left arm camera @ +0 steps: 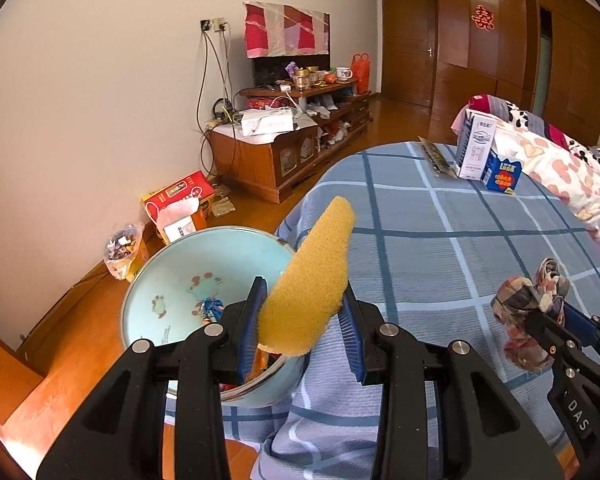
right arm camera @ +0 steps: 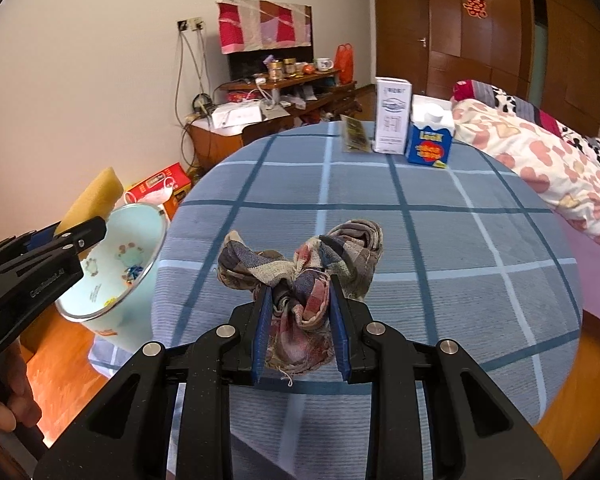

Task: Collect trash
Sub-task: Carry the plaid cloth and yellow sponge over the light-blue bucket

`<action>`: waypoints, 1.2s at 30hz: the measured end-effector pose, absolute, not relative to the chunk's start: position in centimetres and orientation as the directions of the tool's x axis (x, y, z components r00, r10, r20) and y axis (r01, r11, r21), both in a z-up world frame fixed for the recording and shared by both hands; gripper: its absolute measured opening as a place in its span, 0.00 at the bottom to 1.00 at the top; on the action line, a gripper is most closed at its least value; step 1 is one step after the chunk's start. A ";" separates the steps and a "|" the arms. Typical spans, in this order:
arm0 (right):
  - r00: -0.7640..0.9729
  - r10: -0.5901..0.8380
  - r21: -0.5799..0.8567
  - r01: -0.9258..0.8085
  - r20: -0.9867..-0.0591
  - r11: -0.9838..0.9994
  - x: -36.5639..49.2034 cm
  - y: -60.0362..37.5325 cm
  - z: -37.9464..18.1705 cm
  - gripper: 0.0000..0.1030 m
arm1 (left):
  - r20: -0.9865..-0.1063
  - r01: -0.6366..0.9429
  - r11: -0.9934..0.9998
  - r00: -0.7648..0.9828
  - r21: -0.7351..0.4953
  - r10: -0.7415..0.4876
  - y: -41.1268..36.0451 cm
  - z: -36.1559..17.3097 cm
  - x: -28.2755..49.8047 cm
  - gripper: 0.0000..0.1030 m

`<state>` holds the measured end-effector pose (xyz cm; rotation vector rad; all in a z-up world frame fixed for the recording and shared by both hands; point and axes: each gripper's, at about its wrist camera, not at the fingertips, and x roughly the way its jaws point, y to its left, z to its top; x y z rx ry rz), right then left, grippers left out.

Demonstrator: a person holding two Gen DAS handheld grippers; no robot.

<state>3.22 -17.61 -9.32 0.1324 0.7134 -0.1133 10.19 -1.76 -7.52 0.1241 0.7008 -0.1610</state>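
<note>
Clamped in the left claw (left arm camera: 304, 316), yellow sponge (left arm camera: 312, 280) points upward.

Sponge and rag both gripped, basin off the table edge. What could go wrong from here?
1. The yellow sponge is pinched only at its lower end by the left hand-held gripper; it leans and could slip out before clearing the basin rim.
2. The rag in the right hand-held gripper hangs loose, so it may snag the tablecloth.
</note>
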 end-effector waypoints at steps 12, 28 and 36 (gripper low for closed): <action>0.761 -0.016 0.068 0.079 -0.648 0.995 3.8 -14.6 -8.7 0.27 | -0.642 0.150 0.987 0.762 0.052 -0.082 0.5 -7.2 10.1 0.35; 0.771 0.031 0.055 0.005 -0.636 0.998 5.3 -11.5 -7.7 0.27 | -0.639 0.091 0.995 0.768 0.041 -0.044 3.4 -7.2 10.4 0.35; 0.771 0.051 0.052 -0.024 -0.634 0.998 5.8 -10.2 -7.5 0.27 | -0.639 0.069 0.997 0.768 0.032 -0.033 4.6 -7.2 10.7 0.35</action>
